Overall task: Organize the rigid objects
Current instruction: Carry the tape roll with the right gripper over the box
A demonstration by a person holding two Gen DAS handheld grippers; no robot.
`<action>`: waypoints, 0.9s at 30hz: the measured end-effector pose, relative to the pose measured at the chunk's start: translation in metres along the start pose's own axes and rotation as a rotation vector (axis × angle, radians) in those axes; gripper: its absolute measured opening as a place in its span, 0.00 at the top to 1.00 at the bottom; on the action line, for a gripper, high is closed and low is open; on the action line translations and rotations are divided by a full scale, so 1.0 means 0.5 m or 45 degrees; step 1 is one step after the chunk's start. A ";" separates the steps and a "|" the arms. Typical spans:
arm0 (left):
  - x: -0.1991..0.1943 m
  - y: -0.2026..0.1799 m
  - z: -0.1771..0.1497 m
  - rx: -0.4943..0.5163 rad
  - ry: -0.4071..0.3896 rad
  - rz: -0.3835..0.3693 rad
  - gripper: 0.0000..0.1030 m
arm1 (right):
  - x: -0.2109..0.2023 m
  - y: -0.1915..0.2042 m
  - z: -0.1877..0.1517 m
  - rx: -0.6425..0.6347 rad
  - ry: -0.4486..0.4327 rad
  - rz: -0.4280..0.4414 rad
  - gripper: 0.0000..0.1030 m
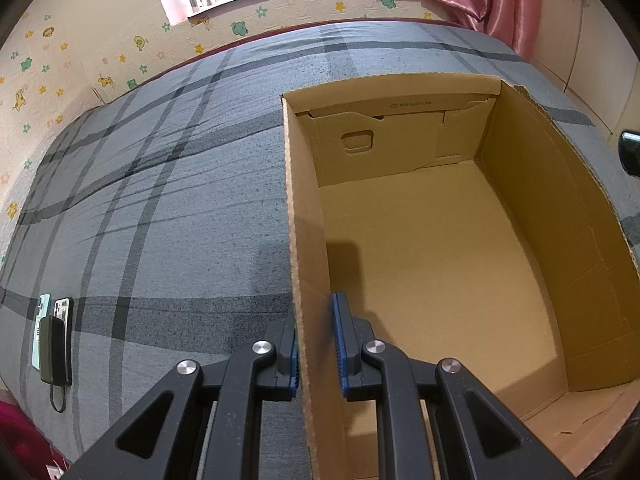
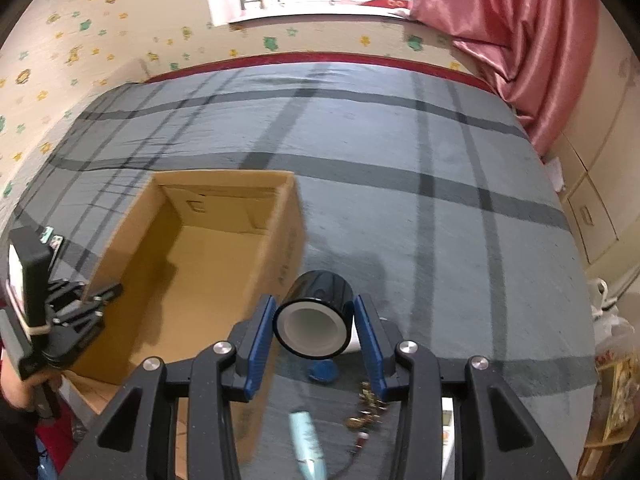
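Brown corrugated cardboard fills the right half of the left wrist view: an open box (image 1: 440, 240) standing on a grey plaid bed cover (image 1: 160, 200), its inside bare, its near right corner cut off by the frame edge. The left gripper (image 1: 316, 344) is clamped on the box's near left wall, one blue pad outside and one inside the cardboard. At the lower left of that view lie two phones (image 1: 56, 316) side by side with a dark power bank (image 1: 54, 350) on top of them, hiding much of both; its cable curls below.

In the right wrist view the right gripper (image 2: 314, 330) is clamped on a roll of black tape (image 2: 316, 320) with a pale core, held on its side between the blue pads at lower centre, just right of the box's right wall. Motion blur softens everything under it. A blue round thing (image 2: 322, 370), a small brass-coloured chain or keyring (image 2: 366, 404) and a pale blue tube (image 2: 306, 444) lie on the bed cover below the roll; I cannot tell what each is. A white object behind the right finger is mostly hidden. At the left edge the other gripper's body and a person's hand (image 2: 18, 384) show, partly cut off. A pink curtain (image 2: 520, 40) hangs at upper right.
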State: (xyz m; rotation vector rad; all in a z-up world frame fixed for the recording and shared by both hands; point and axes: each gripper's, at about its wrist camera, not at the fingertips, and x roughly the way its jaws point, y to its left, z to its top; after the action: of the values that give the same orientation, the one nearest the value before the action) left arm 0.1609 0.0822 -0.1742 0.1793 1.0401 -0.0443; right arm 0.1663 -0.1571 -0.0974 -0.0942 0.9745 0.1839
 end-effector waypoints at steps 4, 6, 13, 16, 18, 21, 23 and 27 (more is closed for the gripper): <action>0.001 0.000 0.000 -0.001 0.000 -0.001 0.86 | 0.005 0.045 0.015 -0.030 -0.005 0.047 0.58; 0.001 0.000 -0.001 -0.003 -0.001 -0.002 0.86 | 0.008 0.068 0.020 -0.045 -0.006 0.070 0.58; 0.000 0.000 -0.002 -0.002 -0.003 0.000 0.86 | 0.037 0.142 0.028 -0.096 0.007 0.127 0.58; -0.001 -0.001 -0.001 -0.001 -0.003 0.001 0.86 | 0.057 0.167 0.024 -0.103 0.026 0.149 0.58; -0.001 -0.001 -0.001 -0.002 -0.003 0.002 0.86 | 0.068 0.177 0.022 -0.110 0.035 0.151 0.58; -0.001 -0.002 -0.001 0.000 -0.003 0.002 0.86 | 0.089 0.192 0.016 -0.115 0.057 0.155 0.58; -0.001 -0.002 -0.001 -0.001 -0.003 0.002 0.86 | 0.104 0.199 0.011 -0.117 0.075 0.159 0.58; -0.001 -0.002 -0.001 0.001 -0.003 0.003 0.86 | 0.137 0.215 0.001 -0.122 0.110 0.162 0.58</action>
State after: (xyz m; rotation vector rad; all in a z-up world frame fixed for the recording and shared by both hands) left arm 0.1600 0.0814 -0.1742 0.1810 1.0373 -0.0426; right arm 0.1833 -0.0437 -0.1537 -0.1292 1.0584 0.3461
